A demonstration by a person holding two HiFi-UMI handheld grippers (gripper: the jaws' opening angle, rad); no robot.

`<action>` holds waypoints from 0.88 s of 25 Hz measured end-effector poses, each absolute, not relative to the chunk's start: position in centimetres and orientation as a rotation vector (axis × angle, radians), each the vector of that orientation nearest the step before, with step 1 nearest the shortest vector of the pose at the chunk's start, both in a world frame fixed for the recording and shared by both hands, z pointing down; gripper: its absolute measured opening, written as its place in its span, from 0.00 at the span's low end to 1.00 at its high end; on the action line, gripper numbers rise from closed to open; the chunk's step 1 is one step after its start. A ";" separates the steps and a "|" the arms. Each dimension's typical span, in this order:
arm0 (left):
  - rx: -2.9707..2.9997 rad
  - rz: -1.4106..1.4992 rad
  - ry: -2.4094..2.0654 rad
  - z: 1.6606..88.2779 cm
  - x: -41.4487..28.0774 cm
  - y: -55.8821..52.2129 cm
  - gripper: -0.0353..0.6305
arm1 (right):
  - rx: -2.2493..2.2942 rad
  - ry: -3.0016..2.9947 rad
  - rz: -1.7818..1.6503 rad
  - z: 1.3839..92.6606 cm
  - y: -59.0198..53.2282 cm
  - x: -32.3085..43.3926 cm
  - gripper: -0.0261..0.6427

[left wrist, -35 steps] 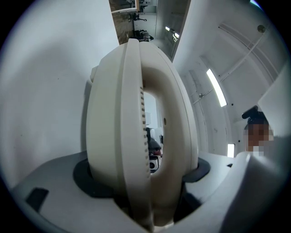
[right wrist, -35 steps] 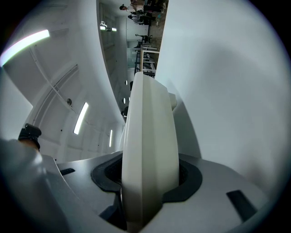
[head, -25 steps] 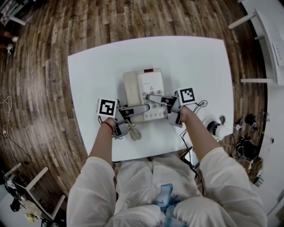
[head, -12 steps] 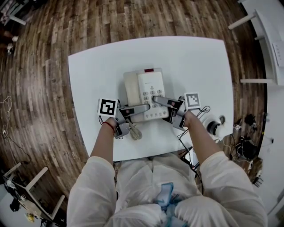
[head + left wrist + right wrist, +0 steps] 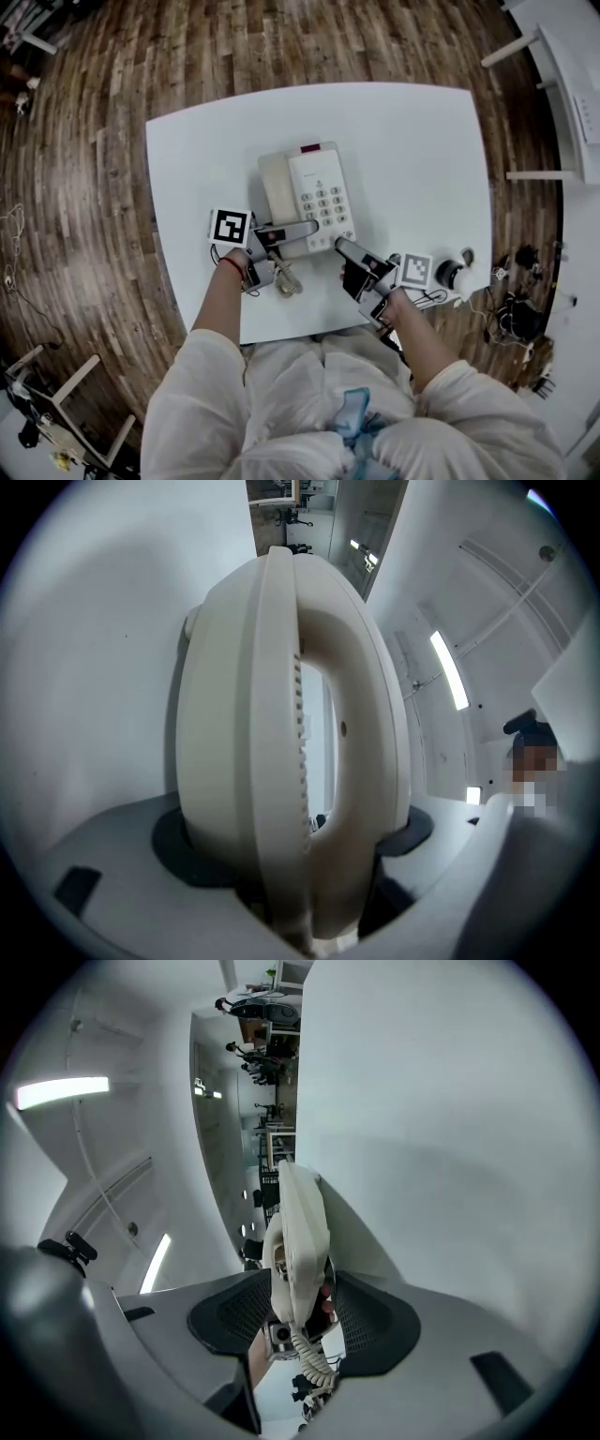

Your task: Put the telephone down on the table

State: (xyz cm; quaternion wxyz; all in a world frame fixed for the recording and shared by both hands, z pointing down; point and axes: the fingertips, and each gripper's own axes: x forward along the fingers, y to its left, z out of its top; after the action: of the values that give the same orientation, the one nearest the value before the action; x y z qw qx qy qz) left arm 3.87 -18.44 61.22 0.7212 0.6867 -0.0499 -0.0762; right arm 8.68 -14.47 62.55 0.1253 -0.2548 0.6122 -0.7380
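Right tongs: the right gripper [image 5: 345,263] [image 5: 305,1321] has its jaws wide apart, holding nothing, just beside the phone's near corner.
Left tongs: the left gripper [image 5: 306,230] [image 5: 300,841] squeezes the near end of the cream plastic telephone [image 5: 314,192] [image 5: 281,724] [image 5: 298,1241].
Cord: the curly cream cord [image 5: 286,277] lies by the left gripper.
Telephone: lies on the white table [image 5: 417,150], near its middle.
Floor: brown wooden floor [image 5: 94,141] all around.
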 end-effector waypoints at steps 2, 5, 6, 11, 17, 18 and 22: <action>1.512 -0.162 -0.107 61.3 3.9 -18.5 0.65 | -0.767 1.747 -2.170 63.1 -13.8 7.7 0.37; 1.511 -0.155 -0.102 61.3 3.9 -18.4 0.65 | -0.783 1.675 -2.168 63.7 -14.0 6.6 0.36; 1.510 -0.154 -0.100 61.3 3.9 -18.3 0.65 | -0.787 1.669 -2.157 63.7 -14.3 6.3 0.36; 1.512 -0.149 -0.103 61.4 3.9 -18.4 0.65 | -0.843 1.686 -2.119 63.8 -15.2 5.8 0.25; 1.523 -0.121 -0.081 61.4 4.3 -18.4 0.65 | -0.853 1.592 -2.140 63.8 -15.2 6.1 0.23; 1.521 -0.117 -0.078 61.4 4.4 -18.3 0.66 | -0.851 1.586 -2.143 63.8 -15.2 6.1 0.23; 1.510 -0.068 -0.061 61.4 4.1 -17.6 0.66 | -0.844 1.572 -2.147 63.8 -15.3 5.9 0.23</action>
State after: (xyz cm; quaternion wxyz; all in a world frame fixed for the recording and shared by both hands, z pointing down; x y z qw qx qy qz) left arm 4.10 -17.61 61.45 0.7273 0.6851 -0.0274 -0.0309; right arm 5.93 -15.30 63.78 0.1742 -0.2978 0.5546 -0.7573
